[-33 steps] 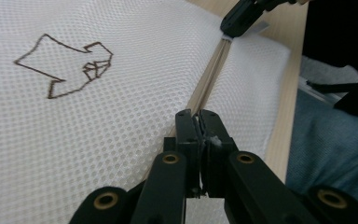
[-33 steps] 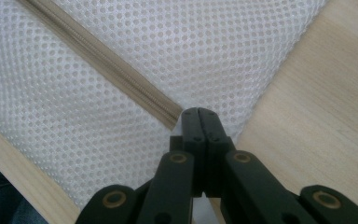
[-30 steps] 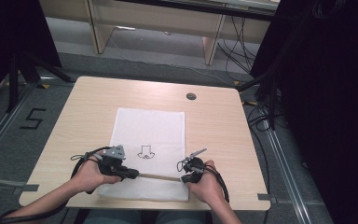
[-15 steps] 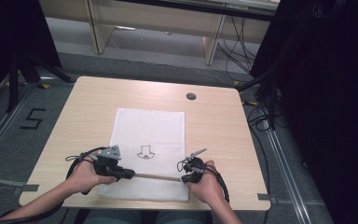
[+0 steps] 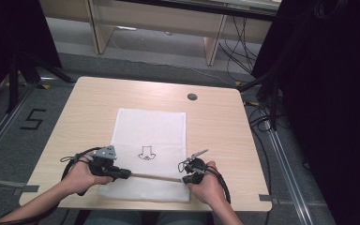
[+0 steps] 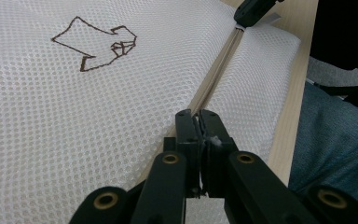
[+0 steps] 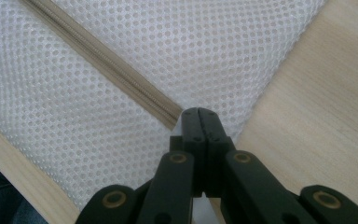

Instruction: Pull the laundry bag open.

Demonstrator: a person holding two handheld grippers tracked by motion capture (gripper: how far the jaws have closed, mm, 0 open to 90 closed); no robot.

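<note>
A white mesh bag (image 5: pixel 150 131) with a brown drawing lies flat on the wooden table (image 5: pixel 215 122). A beige zipper (image 5: pixel 154 176) runs across its near end. My left gripper (image 5: pixel 127 175) is at the zipper's left part, jaws shut on a small pale zipper pull (image 6: pixel 212 140). In the left gripper view the zipper (image 6: pixel 219 65) stretches away from my left gripper (image 6: pixel 199 116) to the right gripper (image 6: pixel 254 10). My right gripper (image 5: pixel 183 179) is shut on the mesh bag (image 7: pixel 168 37) just past the zipper's end (image 7: pixel 172 116); its jaws (image 7: pixel 199 114) are pressed together.
A dark round grommet (image 5: pixel 192 97) sits in the table near its far edge. The table's front edge is close behind both hands, with the person's jeans (image 6: pixel 331 140) below it. A "5" (image 5: pixel 33 119) is marked on the floor at the left.
My left gripper has shifted a little to the left along the zipper. The right gripper has stayed where it was.
</note>
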